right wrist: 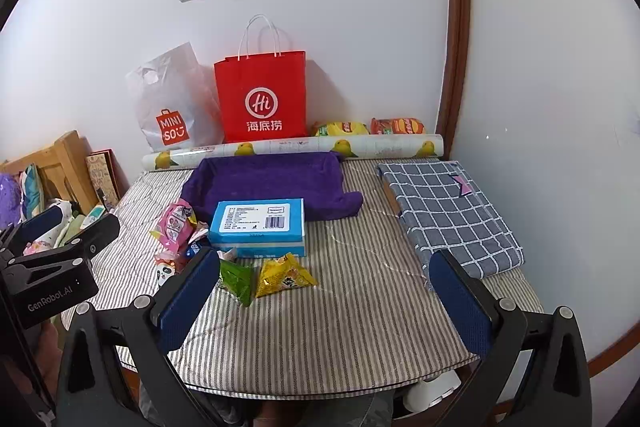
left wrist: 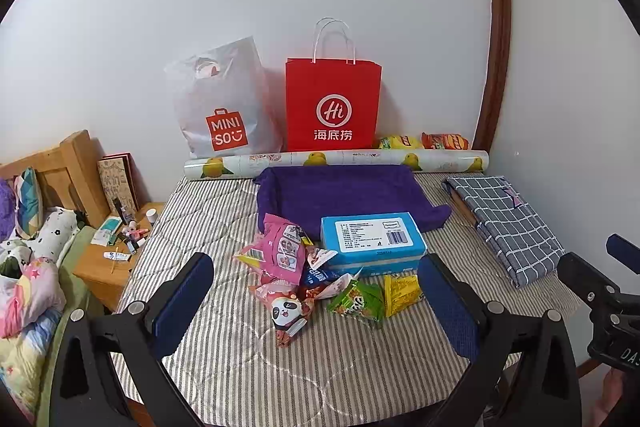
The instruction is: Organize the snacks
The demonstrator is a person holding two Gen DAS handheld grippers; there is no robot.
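A heap of small snack packets lies on the striped table [left wrist: 240,367]: a pink packet [left wrist: 282,251], a panda packet [left wrist: 286,311], a green one [left wrist: 356,301] and a yellow one [left wrist: 400,293]. Just behind them sits a blue box [left wrist: 372,239], and behind that a purple fabric tray [left wrist: 340,195] with nothing in it. My left gripper [left wrist: 316,261] hovers open in front of the heap, touching nothing. My right gripper [right wrist: 323,255] is open too, to the right of the green packet [right wrist: 238,281] and yellow packet [right wrist: 284,279], with the blue box [right wrist: 258,223] ahead.
Against the wall stand a red paper bag [left wrist: 332,103] and a white plastic bag [left wrist: 224,107], with a lemon-print roll [left wrist: 336,161] and two chip bags [left wrist: 424,141] in front. A folded checked cloth [left wrist: 508,223] lies at the right. A cluttered nightstand [left wrist: 100,267] and bed are at the left.
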